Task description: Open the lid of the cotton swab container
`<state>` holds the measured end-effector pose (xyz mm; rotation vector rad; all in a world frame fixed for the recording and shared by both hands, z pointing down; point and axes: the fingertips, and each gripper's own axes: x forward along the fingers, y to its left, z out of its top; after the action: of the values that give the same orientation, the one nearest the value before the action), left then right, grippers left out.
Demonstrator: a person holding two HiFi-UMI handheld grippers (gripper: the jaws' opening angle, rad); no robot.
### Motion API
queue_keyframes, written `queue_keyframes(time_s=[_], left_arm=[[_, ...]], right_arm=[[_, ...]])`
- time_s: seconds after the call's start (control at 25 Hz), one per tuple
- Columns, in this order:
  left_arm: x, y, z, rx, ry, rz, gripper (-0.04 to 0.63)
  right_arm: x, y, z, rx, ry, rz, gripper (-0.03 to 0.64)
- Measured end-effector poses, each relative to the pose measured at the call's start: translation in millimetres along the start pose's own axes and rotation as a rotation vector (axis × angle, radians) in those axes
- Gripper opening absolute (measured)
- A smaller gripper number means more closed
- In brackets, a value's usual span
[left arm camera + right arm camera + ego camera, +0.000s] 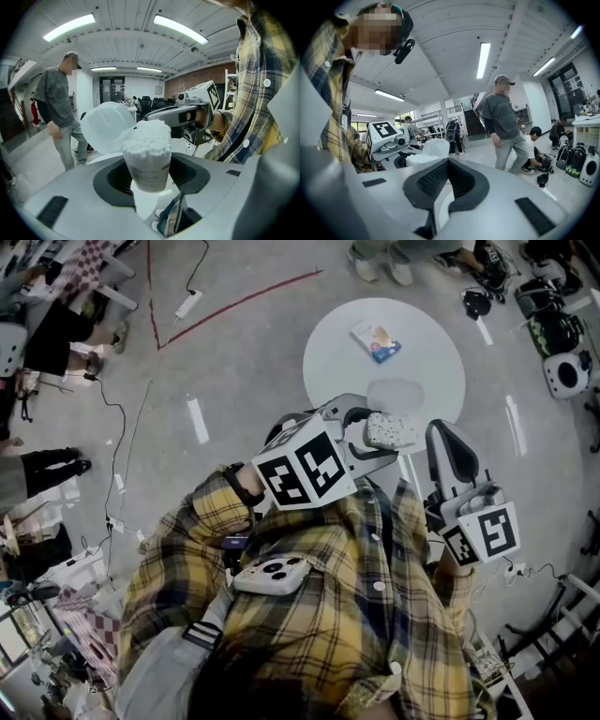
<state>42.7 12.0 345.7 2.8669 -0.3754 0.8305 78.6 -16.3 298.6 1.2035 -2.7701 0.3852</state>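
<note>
Between the jaws of the left gripper [363, 437], in the head view, sits the cotton swab container [390, 430], clamped by its sides. Its lid [395, 393] is swung open on the container's far side. Beyond the container lies a round white table [328, 362], and a small packet [376, 341] rests on it, well apart from the container. Just right of the container, the right gripper [441, 429] points the same way, its tip near the container.

Seen from the left gripper view, the container stands upright with a pad pressed on each side. White swab heads [146, 137] fill its open mouth. The lid is tipped back at the container's upper left and joined to it at the rim. Behind and to the right of the container, the right gripper lies level. A bystander in grey [56, 103] stands far behind the container, to its left.

Seen from the right gripper view, that gripper's jaws are pressed together with nothing between them. The container shows beyond them to the left, held in the left gripper, with its lid raised on the right of the container. The bystander stands further right of the container.
</note>
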Motion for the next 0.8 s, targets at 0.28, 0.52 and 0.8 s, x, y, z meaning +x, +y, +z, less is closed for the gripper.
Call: queue_keyframes(time_s=[0.28,0.52,0.8], left_arm=[[1.1,8.0,-2.9,0.0,0.005,-0.009,0.236],[-1.2,3.2,0.4,0.009,-0.001,-0.013,0.236],[-1.6,9.4,-3.0,0.004,-0.004,-0.027,0.236]], right_arm=[[10.3,-4.0,-5.2,0.008,0.019,-0.001,0.015],[6.6,-0.1,-3.5,0.004,0.02,-0.004,0.015],[14.8,-2.6,-4.8,0.013,0.03,-0.012,0.015]])
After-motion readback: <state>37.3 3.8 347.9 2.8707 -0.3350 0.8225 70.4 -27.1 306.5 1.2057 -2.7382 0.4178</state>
